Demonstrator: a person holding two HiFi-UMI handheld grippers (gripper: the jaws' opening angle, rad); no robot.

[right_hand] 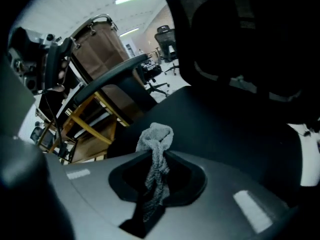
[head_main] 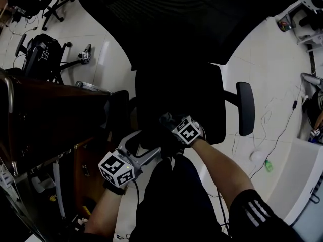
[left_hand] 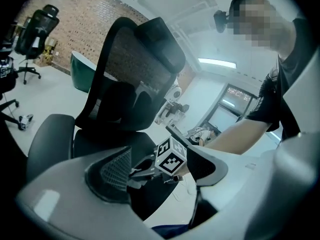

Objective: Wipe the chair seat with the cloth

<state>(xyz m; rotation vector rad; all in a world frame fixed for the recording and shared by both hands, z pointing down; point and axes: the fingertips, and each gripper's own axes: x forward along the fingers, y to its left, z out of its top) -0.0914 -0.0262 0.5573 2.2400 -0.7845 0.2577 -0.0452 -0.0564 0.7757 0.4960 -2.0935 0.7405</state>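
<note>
The black office chair's seat (head_main: 179, 97) lies just ahead of me, its mesh backrest (head_main: 181, 19) beyond it. My right gripper (head_main: 170, 126) is at the seat's front edge, shut on a grey cloth (right_hand: 156, 151). The cloth is bunched and twisted between the jaws, and its crumpled end sticks out over the dark seat (right_hand: 225, 134). My left gripper (head_main: 147, 147) hangs lower left of the seat front, open with nothing between its jaws. In the left gripper view the right gripper's marker cube (left_hand: 171, 158) shows beyond the seat (left_hand: 115, 144).
A brown wooden desk (head_main: 50, 112) stands close on the left. The chair's right armrest (head_main: 246, 107) juts out. Other black chairs (head_main: 40, 52) stand at the far left. Cables and a small green thing (head_main: 268, 166) lie on the pale floor at the right.
</note>
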